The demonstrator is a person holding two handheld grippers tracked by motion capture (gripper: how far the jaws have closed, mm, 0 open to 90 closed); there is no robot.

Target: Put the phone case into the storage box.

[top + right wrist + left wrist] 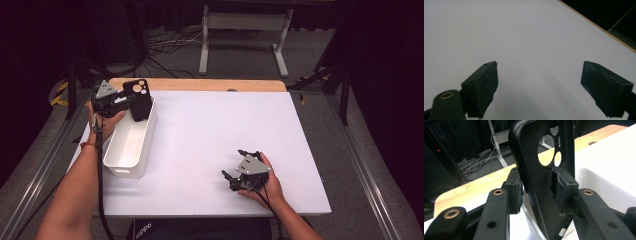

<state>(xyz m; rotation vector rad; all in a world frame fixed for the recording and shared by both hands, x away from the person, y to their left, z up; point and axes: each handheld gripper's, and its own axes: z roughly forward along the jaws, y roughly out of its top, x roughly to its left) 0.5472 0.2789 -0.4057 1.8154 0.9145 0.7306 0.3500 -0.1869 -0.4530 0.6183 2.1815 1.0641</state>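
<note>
- The left gripper (131, 101), at about ten o'clock on the table, is holding its jaws around an upright black phone case (139, 100) over the far end of the white bin (129, 145).
- In the left gripper view one pad (560, 185) is touching the phone case (541, 182); the other is standing just clear.
- The right gripper (235, 165), at about five o'clock, is resting on the white table (210, 130) with jaws spread wide and gripping nothing.
</note>
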